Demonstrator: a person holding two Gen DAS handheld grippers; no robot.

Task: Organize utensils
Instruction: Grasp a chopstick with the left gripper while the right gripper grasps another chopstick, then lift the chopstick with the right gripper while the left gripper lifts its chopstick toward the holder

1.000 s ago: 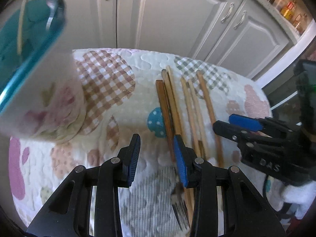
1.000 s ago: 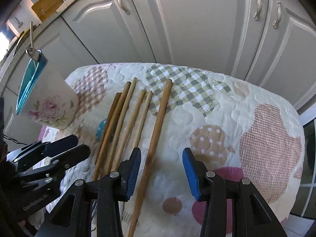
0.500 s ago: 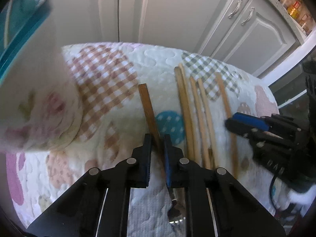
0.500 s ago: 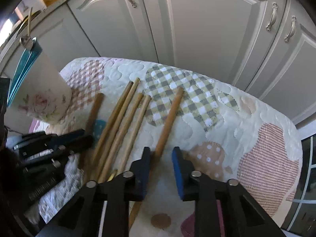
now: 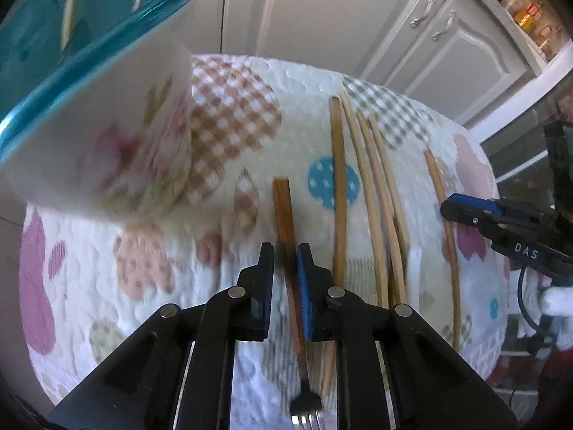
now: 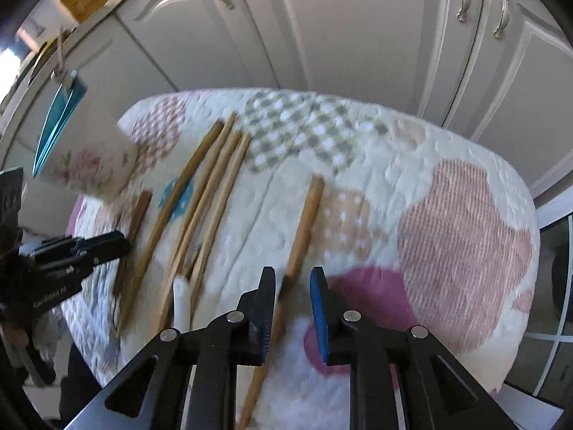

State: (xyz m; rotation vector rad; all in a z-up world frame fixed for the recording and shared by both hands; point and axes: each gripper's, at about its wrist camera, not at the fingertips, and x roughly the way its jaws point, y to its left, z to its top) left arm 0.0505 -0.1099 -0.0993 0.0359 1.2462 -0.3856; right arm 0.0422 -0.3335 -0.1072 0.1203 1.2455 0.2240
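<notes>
Fork w/ dark brown wooden handle [image 5: 283, 208] lay on the pastel patchwork quilted cloth [image 6: 429, 165], metal tines toward the cam, handle between the pads of the left gripper [image 5: 285, 251]. Jaws nearly together and looked clamped on it, though blur hid the exact contact; they'd just eased a bit wider. Right gripper [image 6: 292, 276] straddled a light brown round wooden stick [image 6: 308, 211]: stick against the left pad, visible gap to the right pad, jaws also just opened slightly. Four pale wooden chopsticks [image 5: 361, 179] lay bunched between fork and stick. White floral cup w/ teal rim [image 5: 107, 136] stood near the fork, at the cloth's left. Grey cabinet doors [image 6: 358, 36] behind.
</notes>
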